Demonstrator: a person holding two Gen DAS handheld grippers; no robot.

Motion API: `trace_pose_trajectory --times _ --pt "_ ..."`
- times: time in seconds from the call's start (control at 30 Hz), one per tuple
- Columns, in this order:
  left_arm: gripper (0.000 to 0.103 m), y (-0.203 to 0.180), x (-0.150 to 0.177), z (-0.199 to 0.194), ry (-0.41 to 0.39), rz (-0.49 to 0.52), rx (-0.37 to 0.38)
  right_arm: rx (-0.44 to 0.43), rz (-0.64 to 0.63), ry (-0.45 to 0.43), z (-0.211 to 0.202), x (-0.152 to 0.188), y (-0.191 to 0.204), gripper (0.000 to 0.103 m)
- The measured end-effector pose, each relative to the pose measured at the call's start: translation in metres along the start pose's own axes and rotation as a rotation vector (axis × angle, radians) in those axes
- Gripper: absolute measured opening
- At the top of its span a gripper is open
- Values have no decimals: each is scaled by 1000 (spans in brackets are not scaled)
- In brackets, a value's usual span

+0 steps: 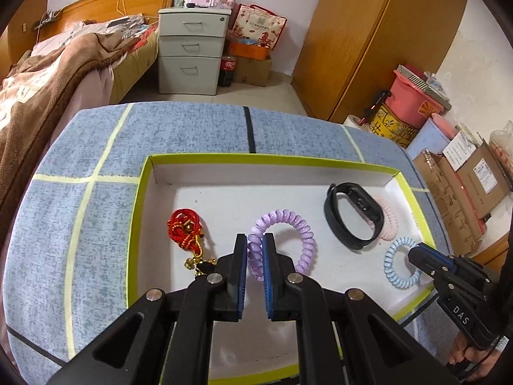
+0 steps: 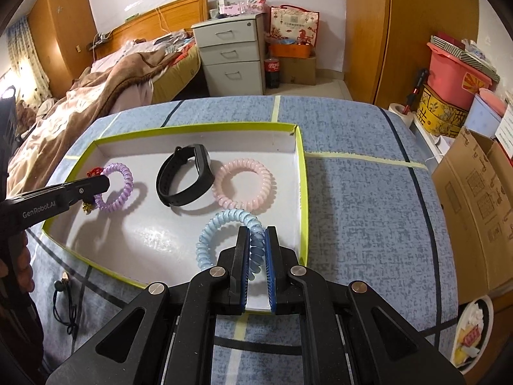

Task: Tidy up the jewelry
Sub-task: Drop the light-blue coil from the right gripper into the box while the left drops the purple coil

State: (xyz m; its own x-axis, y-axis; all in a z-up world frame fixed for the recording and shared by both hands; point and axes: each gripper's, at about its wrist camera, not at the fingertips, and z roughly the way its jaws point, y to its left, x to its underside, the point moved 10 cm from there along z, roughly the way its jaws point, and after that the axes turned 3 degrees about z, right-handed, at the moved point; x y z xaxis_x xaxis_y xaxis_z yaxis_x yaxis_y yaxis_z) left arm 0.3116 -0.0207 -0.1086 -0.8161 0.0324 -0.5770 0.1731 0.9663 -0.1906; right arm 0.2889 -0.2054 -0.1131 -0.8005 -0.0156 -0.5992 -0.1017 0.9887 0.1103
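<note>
Right gripper [image 2: 256, 237] pinches blue coil [image 2: 221, 234] near tray rim [image 2: 303, 199].

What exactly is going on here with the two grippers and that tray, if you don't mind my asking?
A person is sorting jewelry in a green-rimmed tray with two handheld grippers. The left gripper is shut on a purple spiral hair tie, and the right gripper is shut on a light blue spiral hair tie. A black fitness band, a pink spiral hair tie and a red beaded cord lie loose in the tray.
</note>
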Motion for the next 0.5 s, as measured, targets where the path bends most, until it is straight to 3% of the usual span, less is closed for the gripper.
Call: trace_pose_trajectory --times 0.5 --pt "12 2 7 8 33 -16 6 17 -21 5 5 0 -1 10"
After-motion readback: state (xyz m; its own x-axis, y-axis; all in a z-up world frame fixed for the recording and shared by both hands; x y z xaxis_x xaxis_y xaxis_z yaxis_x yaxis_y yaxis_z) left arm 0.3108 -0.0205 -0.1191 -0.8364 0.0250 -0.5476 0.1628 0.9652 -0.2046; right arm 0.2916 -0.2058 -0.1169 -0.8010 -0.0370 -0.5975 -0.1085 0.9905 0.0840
